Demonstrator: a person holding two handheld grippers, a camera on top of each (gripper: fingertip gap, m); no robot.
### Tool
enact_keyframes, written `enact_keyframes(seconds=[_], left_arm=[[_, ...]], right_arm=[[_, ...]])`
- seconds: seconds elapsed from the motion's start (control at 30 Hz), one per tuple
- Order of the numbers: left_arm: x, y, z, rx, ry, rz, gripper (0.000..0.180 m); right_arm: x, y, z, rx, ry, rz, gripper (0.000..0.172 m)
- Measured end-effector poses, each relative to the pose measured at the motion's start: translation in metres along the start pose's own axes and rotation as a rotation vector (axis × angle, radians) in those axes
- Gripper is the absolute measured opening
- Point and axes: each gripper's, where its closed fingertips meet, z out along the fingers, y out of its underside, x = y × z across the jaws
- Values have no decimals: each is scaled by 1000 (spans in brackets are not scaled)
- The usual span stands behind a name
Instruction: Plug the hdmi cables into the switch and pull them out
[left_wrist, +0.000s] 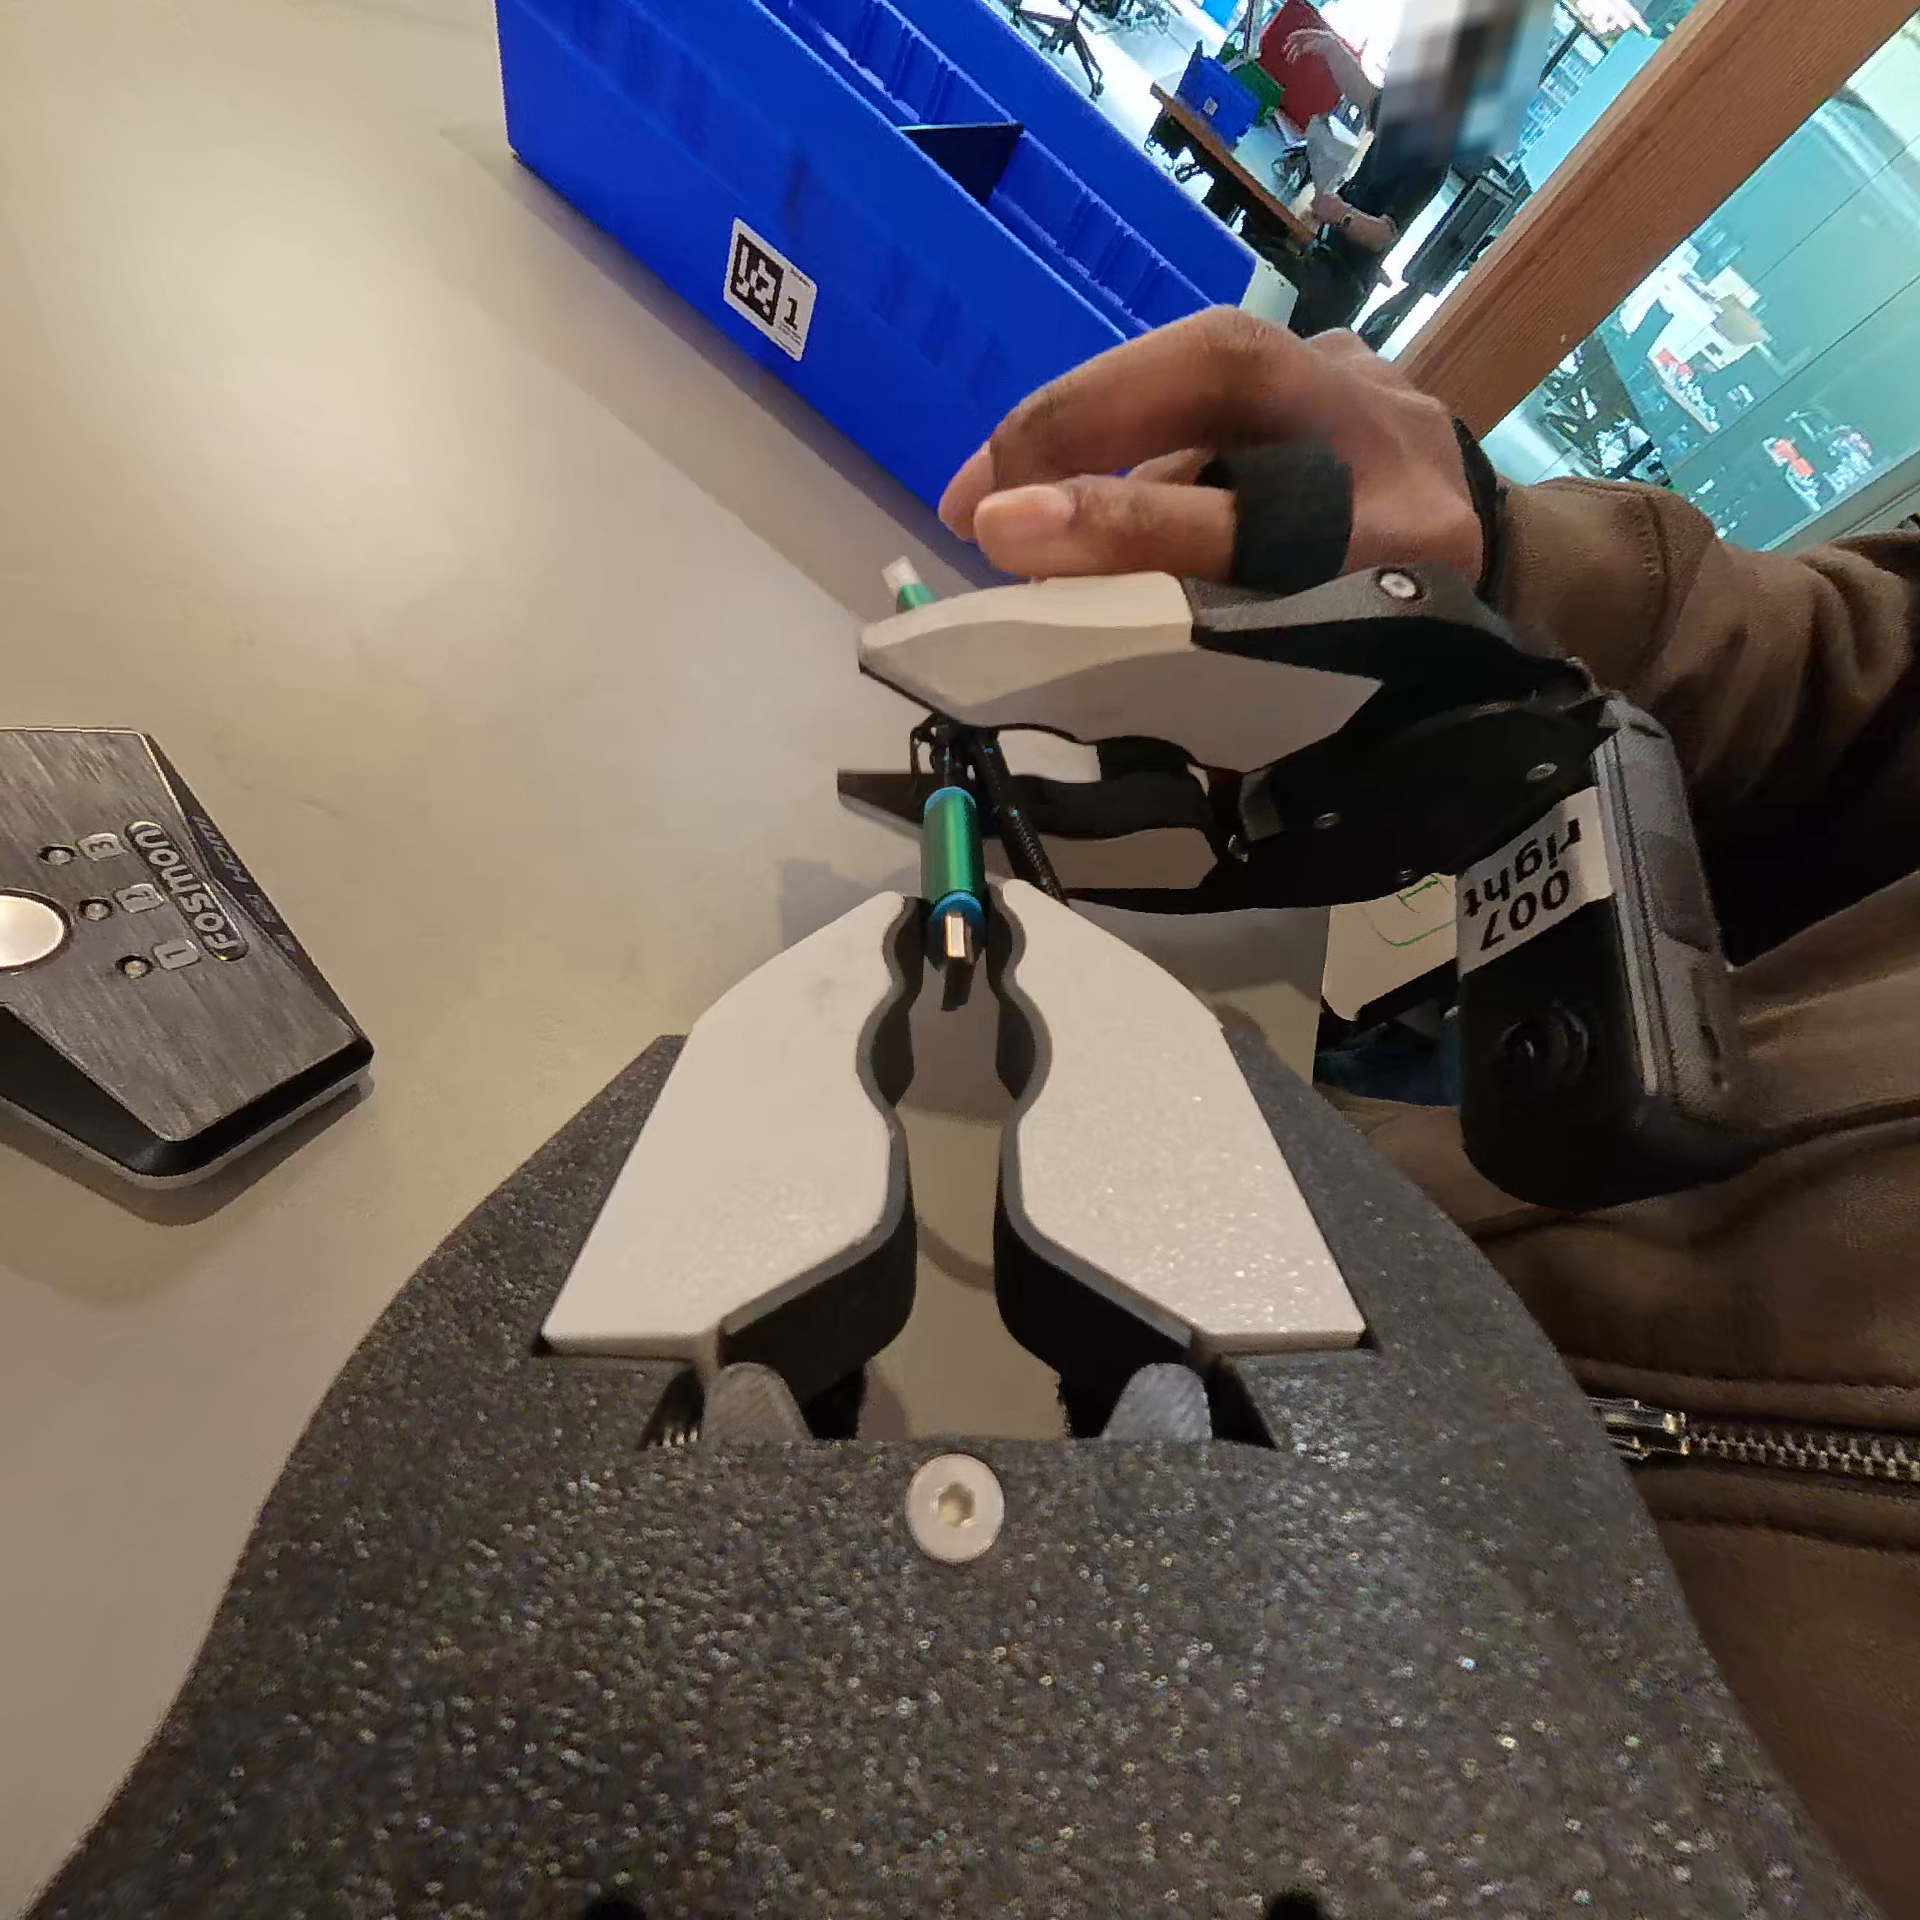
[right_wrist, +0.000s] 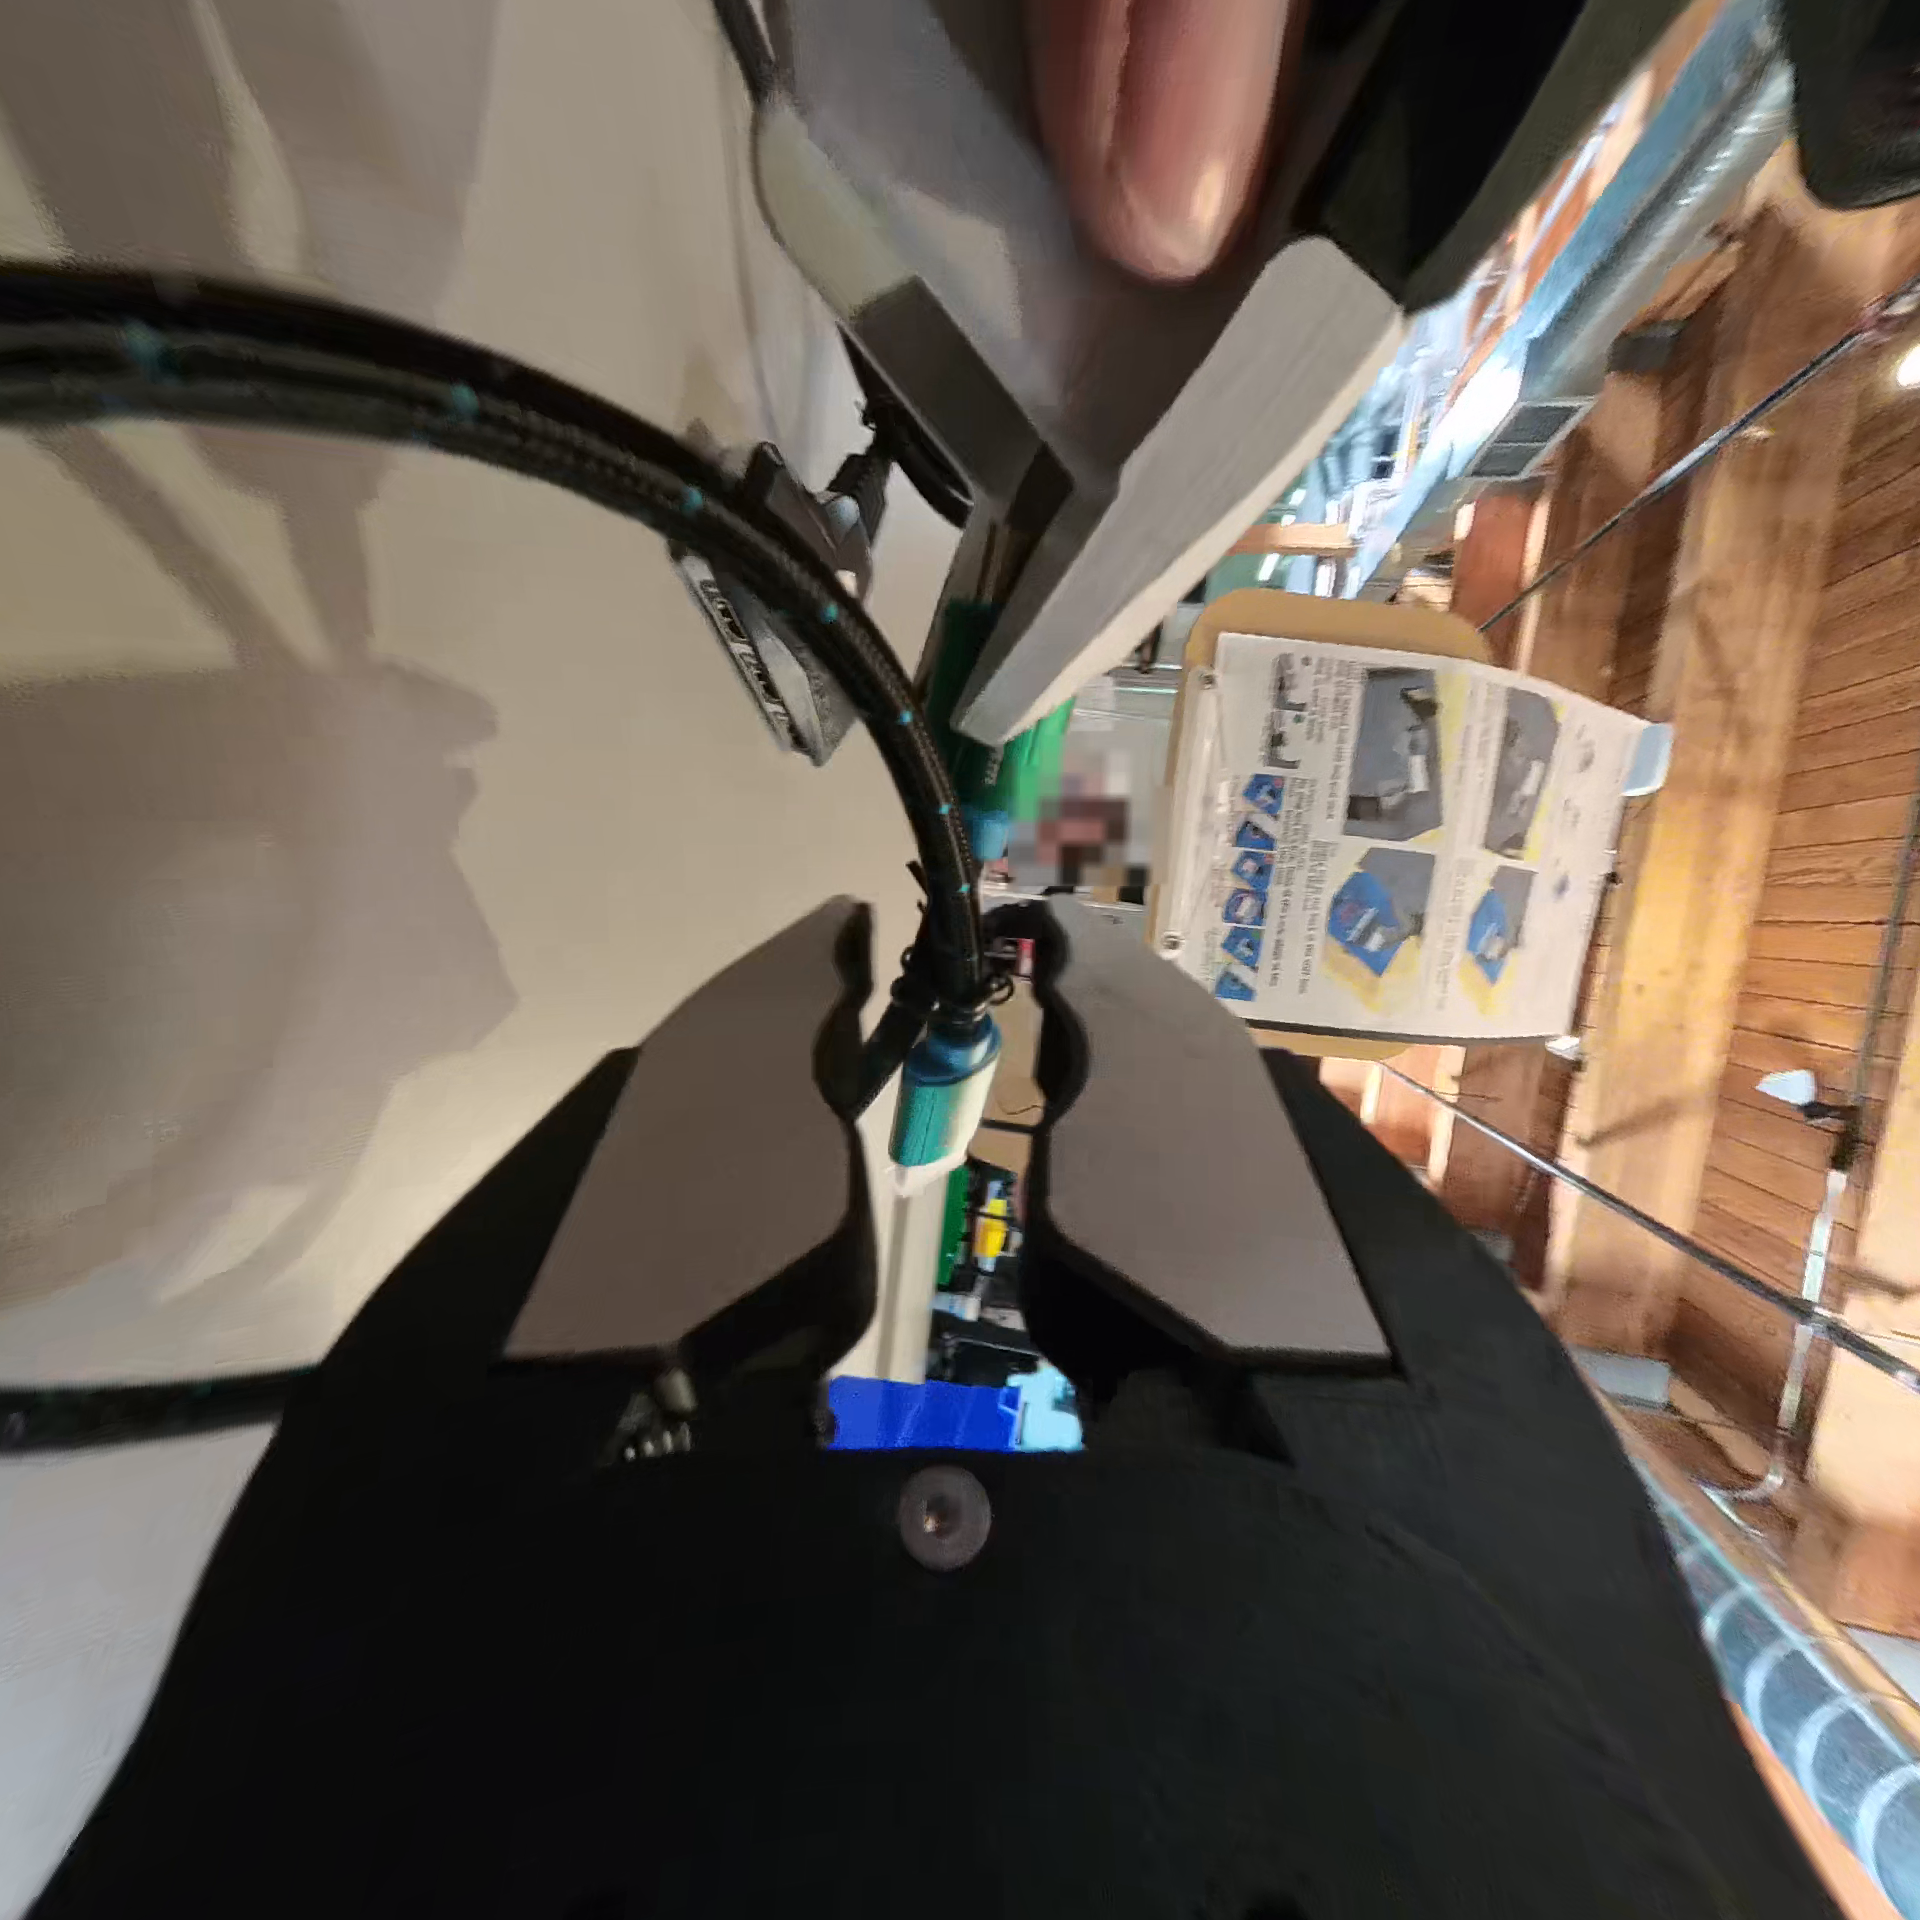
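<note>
Left fingers (left_wrist: 951, 951): matte grey, nearly closed around the glossy green cylindrical plug (left_wrist: 954, 862).
Right fingers (right_wrist: 951, 956): parted; braided black cable (right_wrist: 623, 457) between, grip unclear.
Bench (left_wrist: 364, 468): smooth beige.

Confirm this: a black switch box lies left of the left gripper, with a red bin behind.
The bin is blue, not red; the left wrist view shows it. The black switch box does lie left of the left gripper.
</note>
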Motion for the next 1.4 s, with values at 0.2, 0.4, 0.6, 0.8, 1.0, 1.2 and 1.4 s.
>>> enact_keyframes(seconds=[0.2,0.4,0.6,0.8,1.0,1.2,1.4], left_arm=[[4,4,-2,-11,79,-28,25],[6,4,8,-11,115,-28,15],[-1,7,4,-9,42,-12,12],[-11,3,-15,19,-25,-2,12],[-11,4,-23,23,-18,-10,12],[-17,4,-18,42,3,-93,11],[-46,4,-25,112,-80,-202,11]], right_arm=[[5,-2,1,27,2,-13,17],[0,-11,1,49,-27,-38,16],[-4,-5,2,55,-89,-24,16],[-6,27,2,-20,-155,41,15],[-10,41,-4,-14,-186,110,15],[-27,38,-9,-46,-283,188,23],[-32,42,-36,-47,-366,225,46]])
